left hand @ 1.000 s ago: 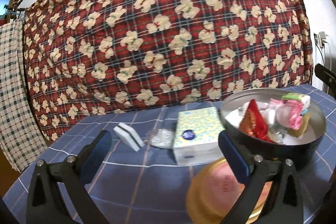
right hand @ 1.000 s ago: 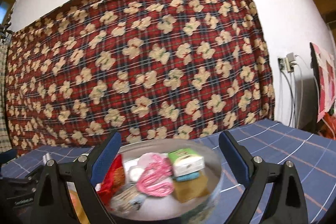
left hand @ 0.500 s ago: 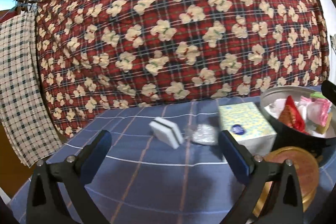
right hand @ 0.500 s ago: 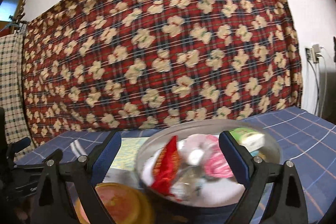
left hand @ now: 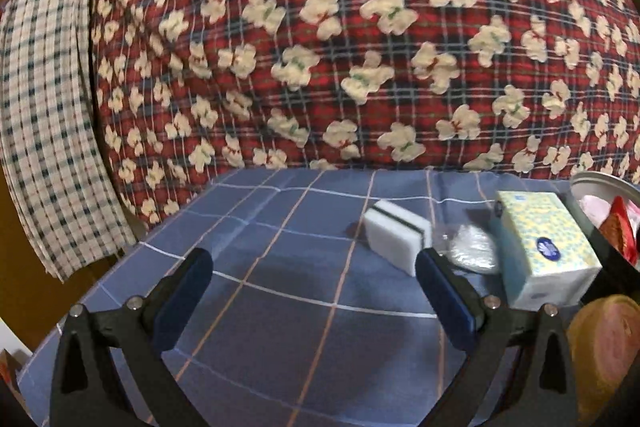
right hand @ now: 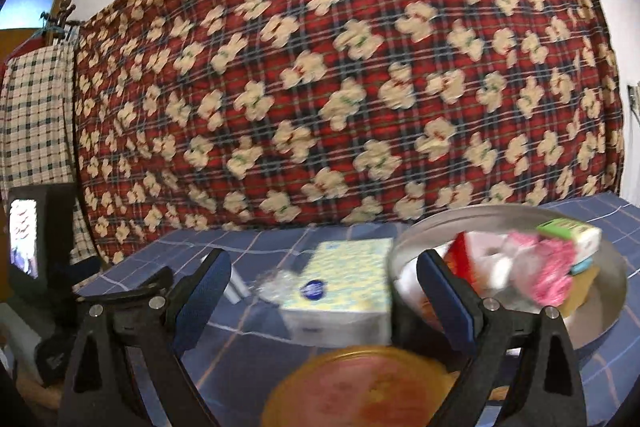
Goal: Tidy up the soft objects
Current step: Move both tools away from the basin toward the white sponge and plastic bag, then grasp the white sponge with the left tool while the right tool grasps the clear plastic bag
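Observation:
A white sponge with a dark stripe (left hand: 398,235) lies on the blue checked tablecloth (left hand: 280,307). Beside it are a crumpled clear plastic bag (left hand: 472,250) and a yellow-patterned tissue box (left hand: 542,247). My left gripper (left hand: 310,291) is open and empty, short of the sponge. My right gripper (right hand: 324,291) is open and empty, with the tissue box (right hand: 340,287) between its fingers in view. A round metal tin (right hand: 612,299) at the right holds several soft items, among them a pink one (right hand: 552,267) and a red packet (right hand: 460,261).
A gold round lid (right hand: 360,391) lies at the near edge, also in the left wrist view (left hand: 600,343). A red plaid quilt (left hand: 360,47) fills the back. A checked cloth (left hand: 44,115) hangs at the left. The left gripper's body (right hand: 132,291) shows in the right wrist view.
Both grippers have swung to the left. The tin has slid to the right edge of the left view. The tissue box has come into the right view. Both stay open.

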`<state>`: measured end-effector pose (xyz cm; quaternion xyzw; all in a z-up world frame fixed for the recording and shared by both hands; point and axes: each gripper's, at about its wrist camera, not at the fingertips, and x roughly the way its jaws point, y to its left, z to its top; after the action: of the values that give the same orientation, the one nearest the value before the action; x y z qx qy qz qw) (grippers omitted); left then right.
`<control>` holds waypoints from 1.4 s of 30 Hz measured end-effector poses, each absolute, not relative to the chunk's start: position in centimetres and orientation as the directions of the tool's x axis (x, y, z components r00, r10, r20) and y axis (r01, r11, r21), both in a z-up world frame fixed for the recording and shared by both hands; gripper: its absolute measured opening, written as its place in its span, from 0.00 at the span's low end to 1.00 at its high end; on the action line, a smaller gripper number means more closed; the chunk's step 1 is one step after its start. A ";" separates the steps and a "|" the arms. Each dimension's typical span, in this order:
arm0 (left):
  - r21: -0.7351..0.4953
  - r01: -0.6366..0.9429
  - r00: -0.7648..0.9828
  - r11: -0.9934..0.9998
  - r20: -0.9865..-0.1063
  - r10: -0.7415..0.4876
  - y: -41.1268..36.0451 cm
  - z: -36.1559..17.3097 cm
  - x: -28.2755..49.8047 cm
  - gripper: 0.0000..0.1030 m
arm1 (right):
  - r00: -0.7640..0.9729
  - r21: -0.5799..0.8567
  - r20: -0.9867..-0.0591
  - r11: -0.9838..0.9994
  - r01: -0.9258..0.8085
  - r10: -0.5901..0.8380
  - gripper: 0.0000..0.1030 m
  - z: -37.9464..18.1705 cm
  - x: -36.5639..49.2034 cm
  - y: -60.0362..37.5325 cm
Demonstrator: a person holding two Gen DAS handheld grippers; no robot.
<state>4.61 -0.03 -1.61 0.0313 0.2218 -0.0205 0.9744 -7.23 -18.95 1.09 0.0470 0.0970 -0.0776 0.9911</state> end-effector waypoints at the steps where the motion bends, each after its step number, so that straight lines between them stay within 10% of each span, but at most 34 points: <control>1: 0.048 0.052 0.899 0.997 -0.438 -0.026 0.1 -1.7 5.0 1.00 | 0.968 0.078 -0.212 0.985 0.156 -0.137 0.93 1.0 -6.8 -18.3; 13: -0.017 0.090 0.866 0.996 -0.493 -0.086 -3.9 -0.6 11.0 0.98 | 0.957 0.089 -0.271 0.988 0.129 -0.100 0.93 0.4 -5.9 -17.0; 28: -0.169 0.218 0.698 0.961 -0.661 -0.275 -4.1 -4.7 15.0 0.47 | 0.951 0.096 -0.300 0.989 0.109 -0.076 0.93 0.2 -5.6 -17.2; 42: -0.203 0.245 0.644 0.948 -0.697 -0.316 -1.0 -4.4 14.3 0.37 | 0.861 0.013 -0.508 1.000 0.005 0.003 0.93 1.9 -1.7 -16.7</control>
<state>14.28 -1.03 -4.35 -0.0452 0.3924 -0.1546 0.9056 -1.65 -16.68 1.87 0.0072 0.2636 -0.0007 0.9646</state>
